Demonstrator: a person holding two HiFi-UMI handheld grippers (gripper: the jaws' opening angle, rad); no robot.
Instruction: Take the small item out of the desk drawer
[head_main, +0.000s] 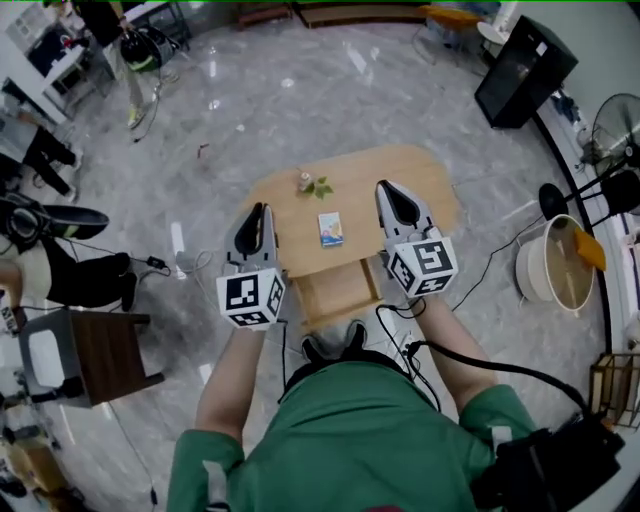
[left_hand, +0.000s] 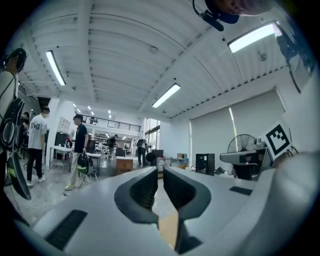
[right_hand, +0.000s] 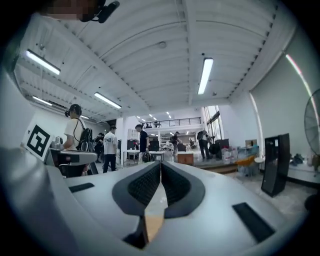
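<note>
A small wooden desk (head_main: 425, 180) stands below me with its drawer (head_main: 335, 292) pulled out toward me; the drawer looks bare inside. On the desk top lies a small blue and white box (head_main: 330, 229). My left gripper (head_main: 258, 210) hovers over the desk's left edge and my right gripper (head_main: 392, 188) over its right side, both apart from the box. The left gripper view shows the left gripper (left_hand: 160, 172) raised and shut, pointing out across the room with nothing between the pads. My right gripper (right_hand: 160, 165) is likewise shut and holds nothing.
A tiny plant sprig (head_main: 320, 186) and a small bottle (head_main: 304, 180) sit at the desk's far edge. A black speaker box (head_main: 525, 70), a white bucket (head_main: 555, 262) and a dark side table (head_main: 100, 355) stand around. Several people stand far off.
</note>
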